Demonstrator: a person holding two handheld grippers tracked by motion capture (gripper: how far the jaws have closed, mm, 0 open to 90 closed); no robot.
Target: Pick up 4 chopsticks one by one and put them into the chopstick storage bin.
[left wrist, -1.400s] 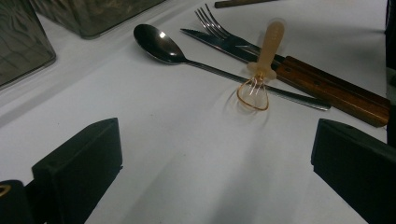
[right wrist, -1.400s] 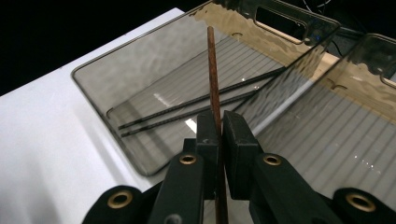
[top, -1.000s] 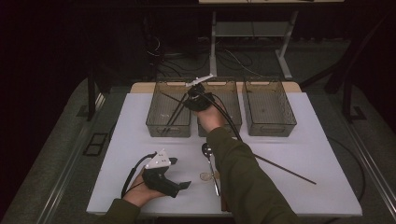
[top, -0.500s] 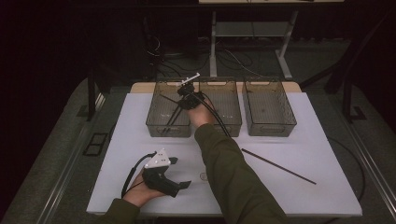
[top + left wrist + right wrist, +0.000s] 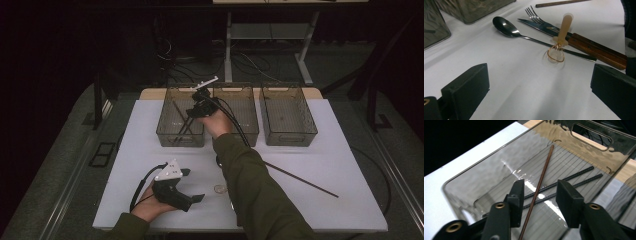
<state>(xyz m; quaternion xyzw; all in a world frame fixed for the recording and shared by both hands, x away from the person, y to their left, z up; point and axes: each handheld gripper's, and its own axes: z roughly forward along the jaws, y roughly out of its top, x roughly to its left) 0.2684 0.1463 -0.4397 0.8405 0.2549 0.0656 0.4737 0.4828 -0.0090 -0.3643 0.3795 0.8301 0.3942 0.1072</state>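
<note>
Right arm stretched to the table's far edge, right gripper (image 5: 196,111) tipped down into the left bin (image 5: 165,131); jaws just opened, brown chopstick (image 5: 537,188) loose between them. Left gripper (image 5: 192,199) resting near the front edge, jaws apart.

The person's right arm, in an olive-green sleeve, stretches forward from the bottom edge of the high view, its hand raised at the far end and tilting the black right hand-held gripper (image 5: 192,111) downward. Its jaws have just been opening and stand parted, their pads pressing on nothing. The left hand (image 5: 150,202) rests low near the front edge of the white tabletop (image 5: 345,165), holding the black left hand-held gripper (image 5: 192,186) roughly level, pointed right, its jaws spread wide apart.
</note>
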